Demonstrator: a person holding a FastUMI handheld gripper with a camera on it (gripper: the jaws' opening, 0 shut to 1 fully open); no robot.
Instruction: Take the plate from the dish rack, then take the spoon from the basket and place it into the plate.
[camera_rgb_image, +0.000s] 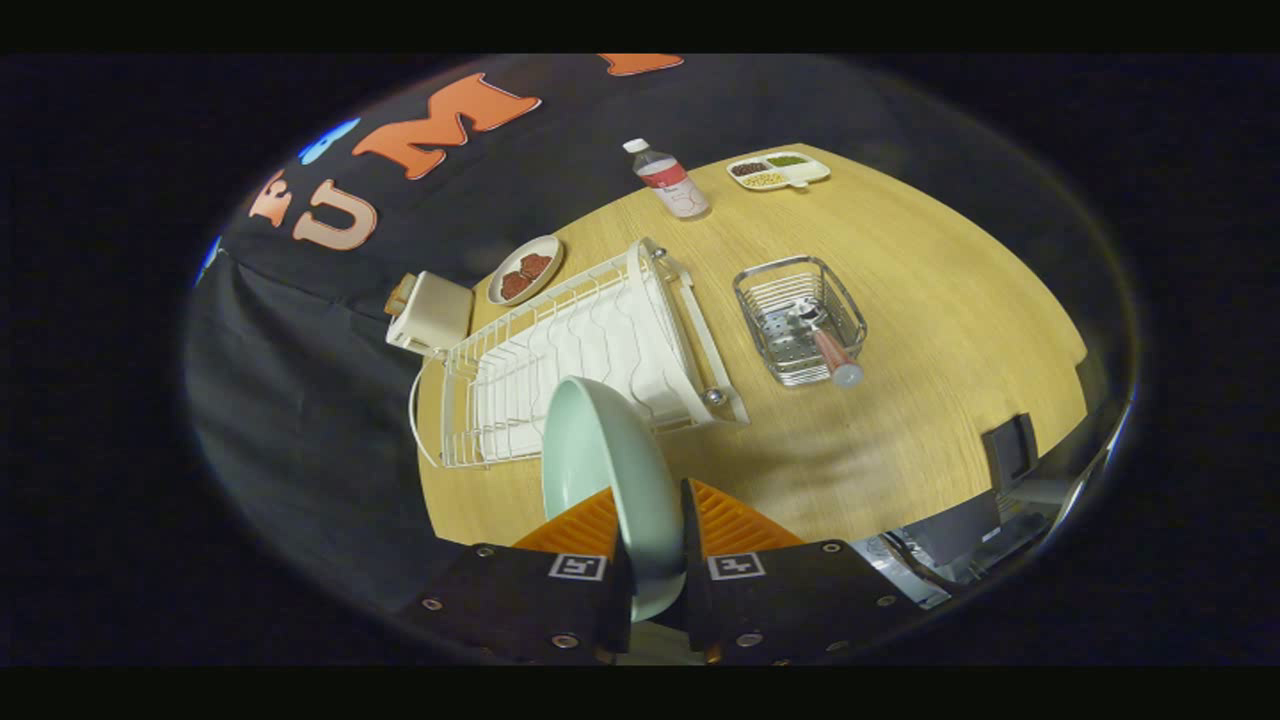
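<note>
Gripper view is looking down over a wooden table (900, 300) while the gripper (655, 535) is clenching the pale green plate (610, 470) on edge between its two orange ribbed fingers (735, 520), one pad pressing on each face of the plate. The plate is standing upright out of the fingers and is rising in front of the near end of the white wire dish rack (590, 350), so that its rim is overlapping the rack's corner; whether it is touching the rack cannot be told. The rack is lying on the table just ahead of the fingers, tilted across the view, and its slots are showing bare. Beside the rack, apart from it, a metal wire basket (800, 320) is sitting on the wood, and the spoon (825, 345) is lying inside it with its pinkish handle sticking over the near rim. Beyond the rack, a small plate with brown pieces (525, 270) is resting next to a cream toaster (432, 313) at the table's edge. Farther off, a clear bottle with a white cap (668, 178) is standing upright, and a divided tray of food (778, 170) is lying near it.
</note>
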